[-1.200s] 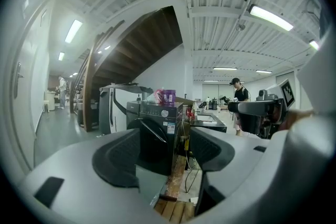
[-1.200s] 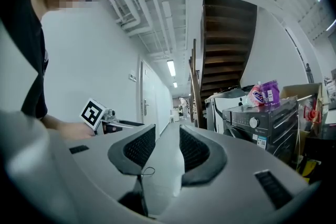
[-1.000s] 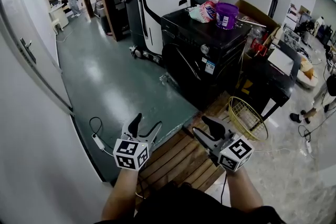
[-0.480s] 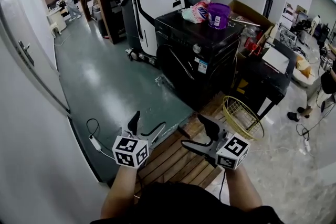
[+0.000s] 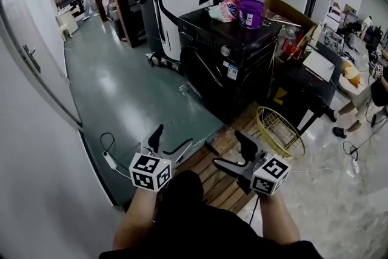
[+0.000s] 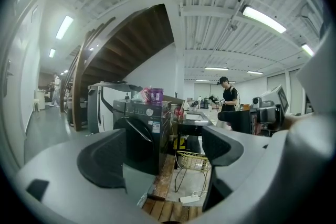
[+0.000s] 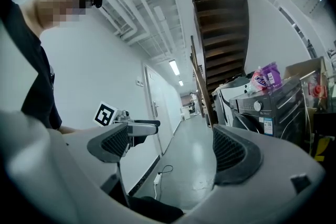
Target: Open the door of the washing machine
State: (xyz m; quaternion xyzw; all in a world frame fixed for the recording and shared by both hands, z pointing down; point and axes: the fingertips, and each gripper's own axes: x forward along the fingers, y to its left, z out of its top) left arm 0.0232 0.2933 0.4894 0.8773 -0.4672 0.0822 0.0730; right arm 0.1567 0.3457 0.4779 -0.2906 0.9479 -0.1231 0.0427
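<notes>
Two tongs are held low at the near edge of the head view, one in each hand, both pointing toward the washing machine point(image 5: 233, 63) and well apart from it. The left tongs point(image 5: 173, 137) stand spread wide, having just been opening, with nothing between the pads. In the left gripper view only the distant machine and a yellow wire basket point(image 5: 279, 130) show through the gap. The right tongs point(image 5: 229, 150) are likewise spread wide, having just been opening, and empty. The right gripper view shows green floor point(image 5: 133, 88) between the pads and the left tongs off to one side.

The washing machine is black and stands on the far side of the floor, past a platform of wooden slats point(image 5: 221, 182) just ahead of the tongs. Its round door point(image 5: 211, 77) faces the viewer's left and lies flush with the front, shut. A purple tub point(image 5: 251, 13) and a pink bag point(image 5: 225, 9) sit side by side on its top.

A white-and-black machine point(image 5: 176, 3) stands just behind the washer, and an open cardboard box point(image 5: 291, 12) just to its right. The wire basket rests on the floor near the washer's right corner. A white power strip point(image 5: 111, 161) lies on the floor near the left tongs.
</notes>
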